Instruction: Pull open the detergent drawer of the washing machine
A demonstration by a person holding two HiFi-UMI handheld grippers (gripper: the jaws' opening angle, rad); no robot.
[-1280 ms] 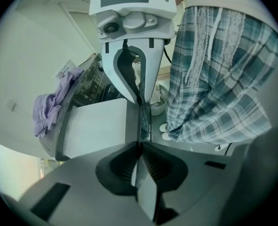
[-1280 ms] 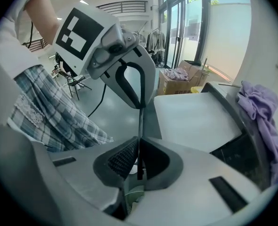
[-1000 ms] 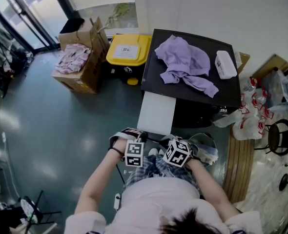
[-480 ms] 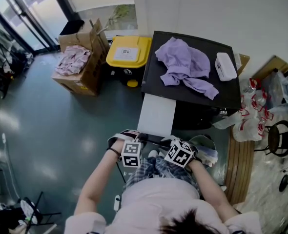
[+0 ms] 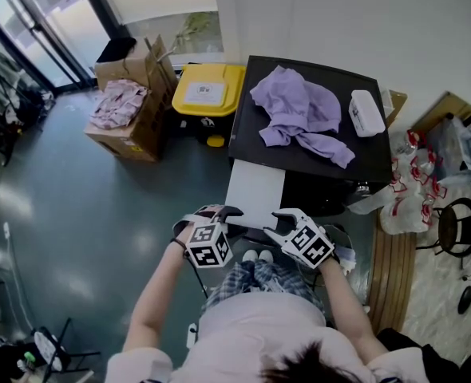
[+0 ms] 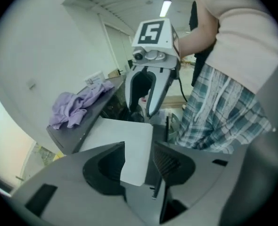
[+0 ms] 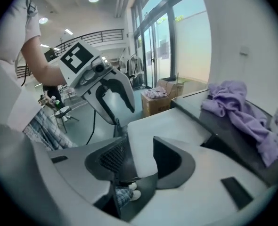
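The black washing machine (image 5: pixel 315 154) stands ahead of me. A flat white panel (image 5: pixel 256 191) sticks out level from its front towards me. My left gripper (image 5: pixel 232 211) hangs over the panel's near left corner. My right gripper (image 5: pixel 277 216) hangs over its near right corner. Both pairs of jaws are opening. In the left gripper view the panel (image 6: pixel 129 145) shows in the gap of the left gripper (image 6: pixel 139 160), and the pads do not press on it. In the right gripper view the panel (image 7: pixel 167 126) likewise lies between the jaws of the right gripper (image 7: pixel 134 158), apart from the pads.
A purple cloth (image 5: pixel 299 110) and a white box (image 5: pixel 367 108) lie on the machine's top. A yellow-lidded bin (image 5: pixel 203 90) and a cardboard box of cloth (image 5: pixel 128 106) stand to its left. Plastic bags (image 5: pixel 411 190) and a stool (image 5: pixel 459 223) crowd the right.
Both grippers have risen from the panel's near edge and rolled. Their jaws, shut before, now stand apart. The panel has not moved.
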